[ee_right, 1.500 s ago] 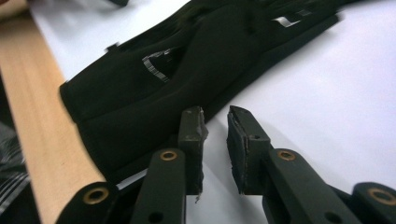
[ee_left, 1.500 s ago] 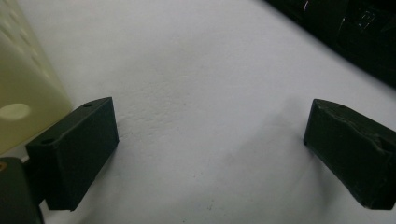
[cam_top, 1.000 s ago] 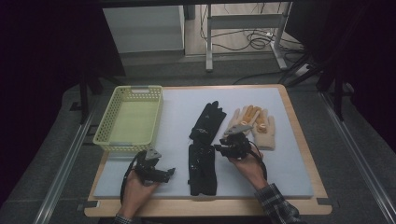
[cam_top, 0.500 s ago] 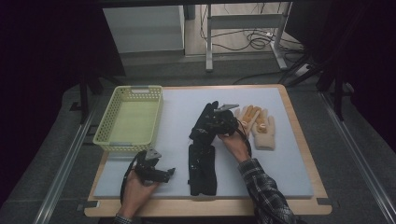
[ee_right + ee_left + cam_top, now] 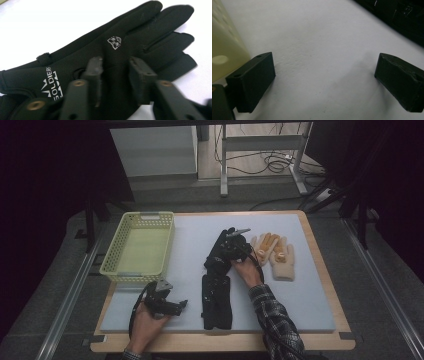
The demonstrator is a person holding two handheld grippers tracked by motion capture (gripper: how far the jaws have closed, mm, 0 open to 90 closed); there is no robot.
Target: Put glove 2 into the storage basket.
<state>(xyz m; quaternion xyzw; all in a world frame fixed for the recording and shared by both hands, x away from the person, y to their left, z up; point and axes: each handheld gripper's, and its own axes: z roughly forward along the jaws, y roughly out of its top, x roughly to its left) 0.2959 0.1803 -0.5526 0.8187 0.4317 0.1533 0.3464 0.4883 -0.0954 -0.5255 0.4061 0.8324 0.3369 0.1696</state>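
Directly under the right gripper (image 5: 231,241) lies the upper black glove (image 5: 107,50), spread flat on the pale mat (image 5: 310,290). Half a second back this gripper was short of the glove's fingers; a second back it hung over the tan gloves (image 5: 276,256) on its right. It has now crossed to the black glove, with the jaws partly closed, a narrow gap between them, tips down on the fabric at mid-palm just below the small emblem. No fold is pinched between them yet. Judgement: grasp about to be made; the glove is probably bound for the yellow basket (image 5: 137,248).

Left gripper (image 5: 170,304) has not moved across the three frames. It rests on the mat with jaws wide apart and nothing between them; the basket wall is just beside its left jaw, and a second black glove (image 5: 216,301) lies near its right jaw.

Room: beyond the right gripper's tips the glove fingers end well short of the far table edge (image 5: 240,213), bare mat between. To its left, open mat runs up to the basket rim, so the carry path looks free. To its right the tan gloves lie near, not touching the black one. The lower glove's top touches or overlaps the upper glove's cuff; a lift could drag it.
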